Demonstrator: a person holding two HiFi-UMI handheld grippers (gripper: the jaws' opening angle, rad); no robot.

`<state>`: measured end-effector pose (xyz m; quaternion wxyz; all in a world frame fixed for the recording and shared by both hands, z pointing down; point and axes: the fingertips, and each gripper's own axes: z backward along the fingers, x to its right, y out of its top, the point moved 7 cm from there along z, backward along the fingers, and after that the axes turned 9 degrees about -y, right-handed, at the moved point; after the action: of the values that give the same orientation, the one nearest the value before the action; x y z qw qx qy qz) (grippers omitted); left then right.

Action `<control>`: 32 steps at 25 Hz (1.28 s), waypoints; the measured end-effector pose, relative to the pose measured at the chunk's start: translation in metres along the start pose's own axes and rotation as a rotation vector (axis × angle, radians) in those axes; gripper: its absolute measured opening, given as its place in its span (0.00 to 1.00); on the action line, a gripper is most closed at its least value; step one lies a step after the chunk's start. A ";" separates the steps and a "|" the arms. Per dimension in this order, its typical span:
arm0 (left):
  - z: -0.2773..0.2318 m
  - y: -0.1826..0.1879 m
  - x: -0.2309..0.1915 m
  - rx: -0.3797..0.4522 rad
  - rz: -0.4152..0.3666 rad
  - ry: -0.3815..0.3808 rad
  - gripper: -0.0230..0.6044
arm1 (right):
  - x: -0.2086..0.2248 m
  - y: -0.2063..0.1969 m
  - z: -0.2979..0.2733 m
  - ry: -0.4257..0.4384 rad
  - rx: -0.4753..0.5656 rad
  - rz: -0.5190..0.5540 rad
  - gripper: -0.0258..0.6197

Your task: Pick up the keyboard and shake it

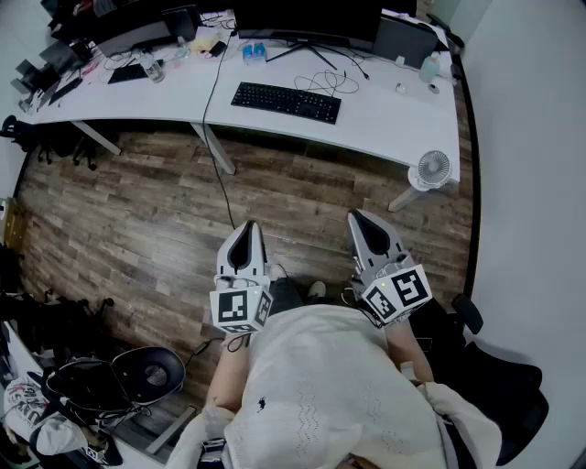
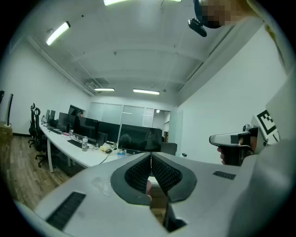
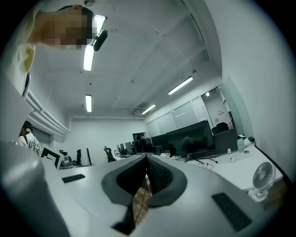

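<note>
Two claws are held level above the wooden floor [image 1: 137, 211], both aimed toward the keyboard and well short of it. The left claw [image 1: 245, 229] has its jaws pressed together with nothing between them; in the left gripper view the ribbed pads [image 2: 138, 173] meet along one thin line. The right claw [image 1: 360, 218] is likewise closed tip to tip and empty, and only floor shows through the gap lower down behind its pads [image 3: 159, 173].

The black keyboard [image 1: 286, 102] lies flat on the white worktop [image 1: 385, 114], untouched and well apart from both claws. Behind the keyboard stands a dark monitor [image 1: 307, 18]. A loop of thin cable [image 1: 328, 82] lies just beyond the keyboard's right end. A small white fan [image 1: 433, 169] stands to the right of the keyboard, past the worktop's near edge. Left of the keyboard a dark cable [image 1: 220, 174] drops from the worktop and runs across the floor toward the left claw.
</note>
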<state>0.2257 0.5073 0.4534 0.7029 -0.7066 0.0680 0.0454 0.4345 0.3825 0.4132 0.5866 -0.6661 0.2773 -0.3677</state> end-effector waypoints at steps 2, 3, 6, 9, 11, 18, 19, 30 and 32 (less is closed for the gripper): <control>0.001 0.001 0.001 0.002 -0.008 0.003 0.06 | 0.000 0.000 0.001 0.001 0.003 0.001 0.04; 0.002 0.002 0.002 0.002 -0.011 0.005 0.06 | -0.001 0.001 0.002 0.001 0.004 0.001 0.04; 0.004 0.002 0.003 -0.002 -0.019 0.007 0.06 | -0.003 0.001 0.004 -0.001 0.005 0.003 0.04; 0.003 0.002 0.005 -0.002 -0.023 0.005 0.06 | -0.002 0.003 0.005 -0.003 0.010 0.005 0.04; 0.001 0.003 0.007 0.001 -0.025 0.003 0.06 | 0.000 0.004 0.006 -0.003 0.014 0.007 0.04; -0.001 0.005 0.010 0.005 -0.031 0.004 0.06 | 0.004 0.006 0.007 -0.005 0.011 0.014 0.04; -0.001 0.004 0.011 0.003 -0.031 0.006 0.06 | 0.004 0.006 0.006 -0.001 0.007 0.016 0.04; -0.004 0.000 0.015 -0.006 -0.029 0.023 0.06 | 0.010 0.002 0.004 0.038 0.010 -0.031 0.04; -0.004 0.000 0.014 -0.006 -0.029 0.028 0.06 | 0.015 0.000 0.002 0.027 0.003 -0.045 0.04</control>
<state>0.2397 0.5026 0.4515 0.7004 -0.7101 0.0675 0.0254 0.4445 0.3719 0.4160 0.5755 -0.6662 0.2697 -0.3902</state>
